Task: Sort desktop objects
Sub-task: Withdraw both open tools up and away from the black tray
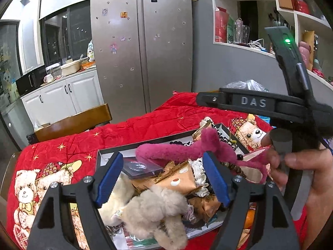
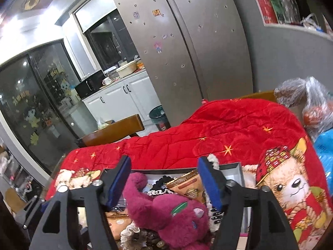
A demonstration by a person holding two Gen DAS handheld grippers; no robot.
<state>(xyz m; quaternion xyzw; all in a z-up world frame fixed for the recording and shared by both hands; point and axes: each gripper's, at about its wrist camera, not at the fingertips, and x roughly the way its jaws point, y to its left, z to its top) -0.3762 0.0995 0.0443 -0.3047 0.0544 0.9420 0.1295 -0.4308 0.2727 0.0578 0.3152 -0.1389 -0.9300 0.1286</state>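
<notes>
**Both grippers stood apart over a full box of desk clutter**

Left wrist view: the left gripper [image 1: 163, 179] hung over a shallow box [image 1: 100, 156] that sat on a red quilt [image 1: 145, 125] printed with teddy bears. Its blue-padded jaws stood wide apart and pressed on nothing. Below and between them lay a beige plush toy [image 1: 154, 210], with a tan snack packet [image 1: 177, 179] and a white frilly scrunchie [image 1: 199, 177] just behind it. A magenta plush toy [image 1: 187, 150] stretched across the far part of the box. At the right edge a hand [image 1: 308, 170] held the black handle of the right gripper, whose arm crossed the view above the box.

Right wrist view: the right gripper [image 2: 164, 183] also had its jaws spread, touching nothing. The magenta plush toy [image 2: 166, 212] lay between and under them, inside the box [image 2: 237, 173], beside a snack packet [image 2: 187, 185] and a string of dark beads [image 2: 216, 216]. The red quilt [image 2: 229, 129] ran on behind the box, with plastic bags [image 2: 312, 104] at its far right. A steel fridge [image 2: 187, 41] stood in the background.
</notes>
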